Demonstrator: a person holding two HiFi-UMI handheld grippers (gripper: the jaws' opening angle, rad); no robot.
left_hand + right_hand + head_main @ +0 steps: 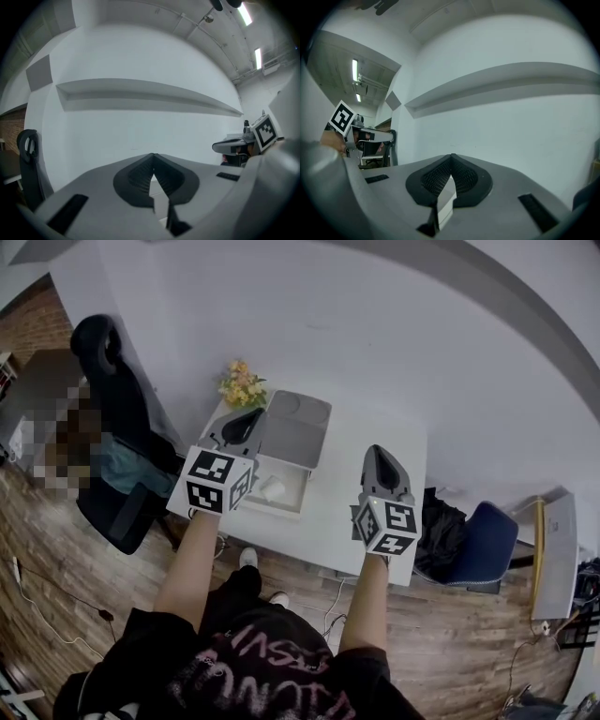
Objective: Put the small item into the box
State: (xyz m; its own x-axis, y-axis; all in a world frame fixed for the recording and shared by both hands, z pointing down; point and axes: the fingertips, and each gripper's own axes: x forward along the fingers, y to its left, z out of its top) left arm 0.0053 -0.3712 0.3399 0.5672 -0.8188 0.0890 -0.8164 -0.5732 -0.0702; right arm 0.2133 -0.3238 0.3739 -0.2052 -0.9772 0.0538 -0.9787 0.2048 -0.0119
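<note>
Table: white, and it carries the box. Only my head view shows its top, because both claw cameras look up at a bare white wall.
Black chair: off the table, to the left of the box. The left gripper view also catches it, at that picture's left edge.
Box: open near the table's left end, with its grey lid tipped back on the far side. I see it in the head view alone.
Left claw: over the box's left side, seen from above. Its own camera shows what the head view can't: the ribbed pads pressed together at the tips, closed with nothing between them.
Right claw: well to the right of the box, above the bare table. In its own view the tips meet, so it is closed and carries nothing. Each claw camera catches the other claw at its picture's edge.
Flowers: yellow, just beyond the box's far left corner, in the head view only.
Small item: white, lying inside the box. Neither claw view shows it.
</note>
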